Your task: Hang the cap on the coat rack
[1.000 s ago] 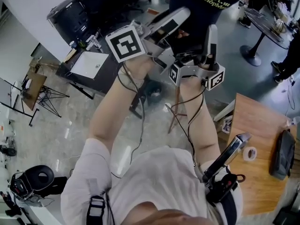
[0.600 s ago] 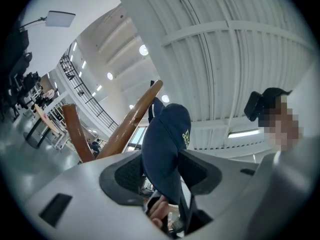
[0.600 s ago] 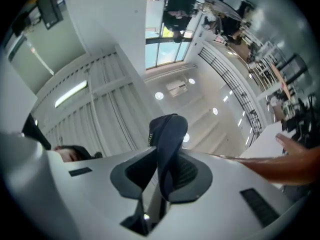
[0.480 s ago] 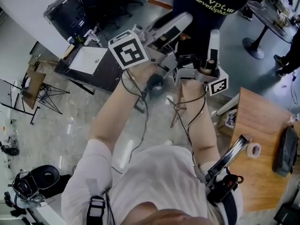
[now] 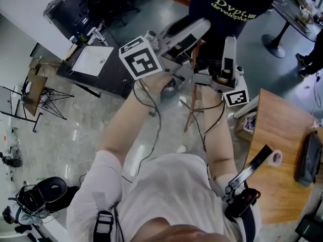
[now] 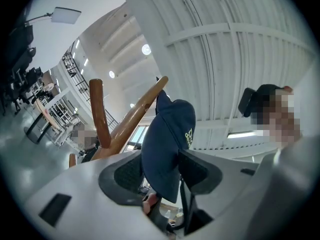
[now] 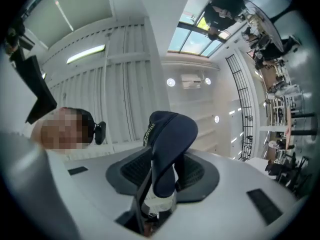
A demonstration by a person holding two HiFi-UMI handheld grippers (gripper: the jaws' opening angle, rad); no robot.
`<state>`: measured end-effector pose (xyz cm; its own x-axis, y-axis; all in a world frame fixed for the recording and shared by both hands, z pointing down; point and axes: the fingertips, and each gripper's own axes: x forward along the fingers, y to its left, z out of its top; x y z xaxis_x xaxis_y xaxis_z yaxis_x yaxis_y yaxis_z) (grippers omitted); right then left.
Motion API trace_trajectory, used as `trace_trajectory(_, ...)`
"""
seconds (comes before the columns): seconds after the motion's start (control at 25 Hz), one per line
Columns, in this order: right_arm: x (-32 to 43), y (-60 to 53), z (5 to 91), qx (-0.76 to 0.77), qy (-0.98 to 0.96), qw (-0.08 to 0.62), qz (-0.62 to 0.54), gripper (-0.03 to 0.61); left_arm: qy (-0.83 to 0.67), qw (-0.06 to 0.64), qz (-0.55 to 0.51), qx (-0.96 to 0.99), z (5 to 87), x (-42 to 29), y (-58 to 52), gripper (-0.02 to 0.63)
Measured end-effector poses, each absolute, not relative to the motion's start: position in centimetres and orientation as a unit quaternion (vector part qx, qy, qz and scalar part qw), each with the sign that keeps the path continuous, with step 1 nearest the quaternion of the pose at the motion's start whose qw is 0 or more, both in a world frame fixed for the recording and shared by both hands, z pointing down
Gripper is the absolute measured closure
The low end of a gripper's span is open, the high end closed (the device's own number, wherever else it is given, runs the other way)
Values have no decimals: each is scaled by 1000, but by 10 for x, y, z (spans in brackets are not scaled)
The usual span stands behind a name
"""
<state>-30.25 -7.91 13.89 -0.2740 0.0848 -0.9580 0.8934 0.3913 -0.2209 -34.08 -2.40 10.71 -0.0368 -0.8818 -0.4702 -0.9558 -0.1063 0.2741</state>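
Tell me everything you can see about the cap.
The cap is dark navy cloth with yellow-green lettering on one side. It is held up high between the jaws of the left gripper, which have just been opening, and pinched by the right gripper. Its crown sits by a wooden rack peg; contact there is unclear.

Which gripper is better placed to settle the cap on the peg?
Left, probably: the left gripper has the cap at the peg tip, between jaws that have just been opening. The right gripper also holds it, but its view shows no peg.
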Motion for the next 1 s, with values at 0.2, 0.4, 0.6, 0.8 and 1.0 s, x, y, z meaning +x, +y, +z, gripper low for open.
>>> trace_trajectory(0.2, -308, -68, 138, 348, 725, 467, -367, 434, 670, 79, 265, -689, 100, -341, -22, 407)
trace_trajectory(0.4, -308, -57, 147, 335, 762, 450, -324, 431, 669, 97, 273, -685, 103, -339, -16, 407)
trace_trajectory(0.6, -310, -54, 181, 312, 786, 433, -311, 431, 683, 103, 253, -678, 137, -335, -13, 414)
trace_trajectory(0.8, -315, -53, 216, 292, 792, 414, -340, 433, 686, 82, 272, -669, 175, -341, 0, 414)
trace_trajectory(1.0, -318, -44, 248, 281, 809, 385, -343, 433, 692, 53, 294, -658, 218, -351, 8, 417)
